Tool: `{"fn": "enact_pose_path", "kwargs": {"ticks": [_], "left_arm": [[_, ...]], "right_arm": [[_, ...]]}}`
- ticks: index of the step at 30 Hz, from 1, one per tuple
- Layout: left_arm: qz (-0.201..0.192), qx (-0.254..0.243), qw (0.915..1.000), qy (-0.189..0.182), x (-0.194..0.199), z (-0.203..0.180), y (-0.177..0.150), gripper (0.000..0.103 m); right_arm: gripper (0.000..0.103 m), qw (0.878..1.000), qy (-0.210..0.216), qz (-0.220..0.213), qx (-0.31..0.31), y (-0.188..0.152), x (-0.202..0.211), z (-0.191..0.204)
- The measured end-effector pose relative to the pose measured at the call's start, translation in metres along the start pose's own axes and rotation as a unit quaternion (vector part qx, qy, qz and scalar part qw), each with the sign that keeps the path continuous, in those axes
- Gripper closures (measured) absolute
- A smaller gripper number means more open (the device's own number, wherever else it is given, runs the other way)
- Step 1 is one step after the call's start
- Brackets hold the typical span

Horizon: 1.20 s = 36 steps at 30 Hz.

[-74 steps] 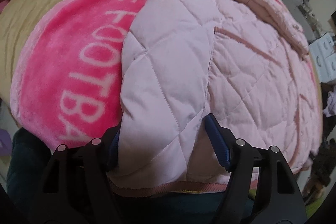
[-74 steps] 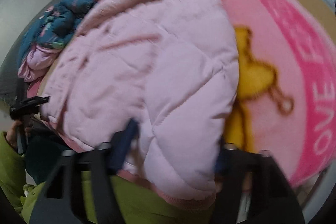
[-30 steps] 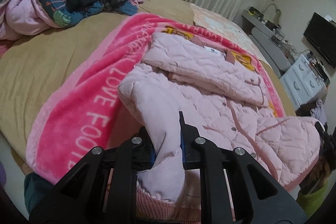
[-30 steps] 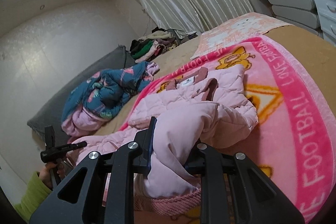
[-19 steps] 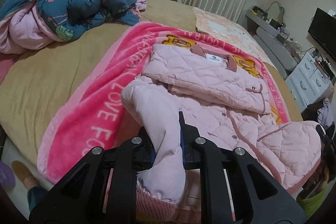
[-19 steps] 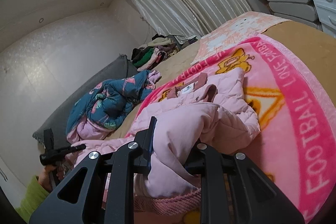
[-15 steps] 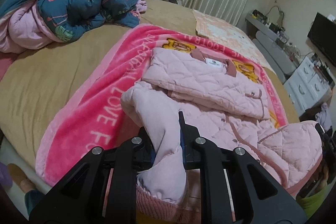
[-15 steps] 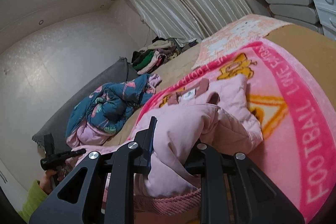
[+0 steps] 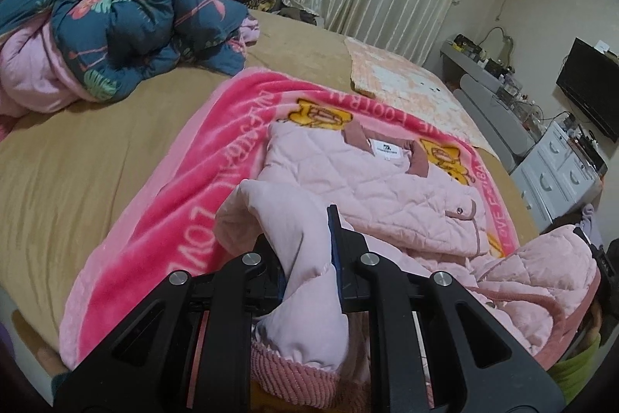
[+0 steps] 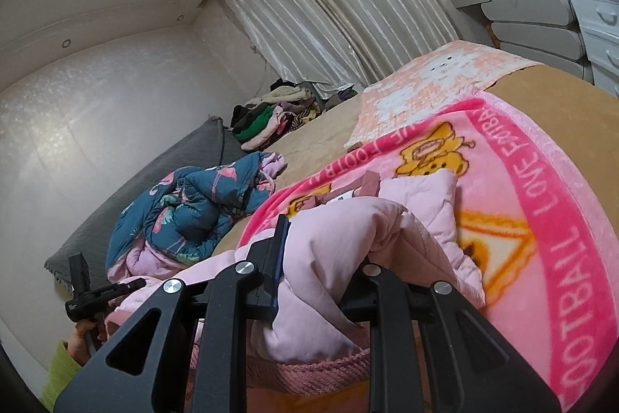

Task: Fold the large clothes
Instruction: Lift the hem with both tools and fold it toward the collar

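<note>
1. Jacket [image 9: 371, 188]: pale pink, quilted, lies collar-end far on the pink blanket [image 9: 162, 219] on the bed [image 9: 77, 161]; near hem corners lifted off the blanket, one in each tool.
2. Left tool [image 9: 309, 266]: jaws narrow, clamped on a bunch of jacket hem w/ the ribbed band hanging below. Right tool [image 10: 321, 281]: same, pinching a thick wad at the other hem corner.
3. Handling, my guess: light for its size, soft, puffy padding, so it sags btwn the two grips and springs back from a crease. Smooth shell fabric may slide; ribbed hem band gives better bite.
4. Best hold prob. at the hem corners, on or just above the rib band, both sides evenly, so the fold lands square toward the collar.
5. Materials: diamond stitching, darker pink piping and collar, white label at the neck, snap buttons. Blanket is fleecy w/ white lettering and yellow bear figures.
6. Elsewhere: dark floral duvet [image 9: 116, 14] bunched far left, well apart; brown bedsheet beneath.
</note>
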<state>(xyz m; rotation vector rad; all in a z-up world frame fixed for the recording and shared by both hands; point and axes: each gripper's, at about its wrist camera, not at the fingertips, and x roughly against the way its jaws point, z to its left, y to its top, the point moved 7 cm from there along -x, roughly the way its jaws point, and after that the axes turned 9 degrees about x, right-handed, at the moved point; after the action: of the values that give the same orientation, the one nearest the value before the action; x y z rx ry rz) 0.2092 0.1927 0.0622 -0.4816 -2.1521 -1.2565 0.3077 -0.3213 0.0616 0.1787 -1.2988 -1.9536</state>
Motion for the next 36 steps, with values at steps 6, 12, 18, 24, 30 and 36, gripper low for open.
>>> {"fn": "enact_pose_path", "kwargs": {"ticks": [6,12,18,24,30,36], "left_arm": [[-0.005,-0.007,0.9999,-0.008,-0.014,-0.006,0.017,0.094],[-0.011,-0.005,0.9998,-0.018,-0.026,-0.009,0.032,0.094],[-0.014,-0.012,0.9997,-0.016,-0.039,-0.011,0.045,0.093],[-0.017,-0.026,0.9994,-0.012,-0.056,-0.014,0.053,0.092],[-0.016,-0.032,0.9993,-0.012,-0.077,-0.01,0.062,0.09],[-0.007,-0.032,0.9994,-0.015,-0.102,-0.003,0.066,0.089]], "right_arm": [[0.084,1.0,-0.012,-0.001,0.0,0.008,-0.014,-0.009],[0.084,1.0,-0.023,-0.001,-0.002,0.016,-0.023,-0.017],[0.084,0.999,-0.034,0.0,-0.009,0.025,-0.038,-0.024],[0.084,0.998,-0.051,0.015,-0.032,0.031,-0.063,-0.042],[0.084,0.996,-0.068,0.032,-0.038,0.036,-0.088,-0.055],[0.083,0.993,-0.093,0.052,-0.044,0.038,-0.113,-0.067]]}}
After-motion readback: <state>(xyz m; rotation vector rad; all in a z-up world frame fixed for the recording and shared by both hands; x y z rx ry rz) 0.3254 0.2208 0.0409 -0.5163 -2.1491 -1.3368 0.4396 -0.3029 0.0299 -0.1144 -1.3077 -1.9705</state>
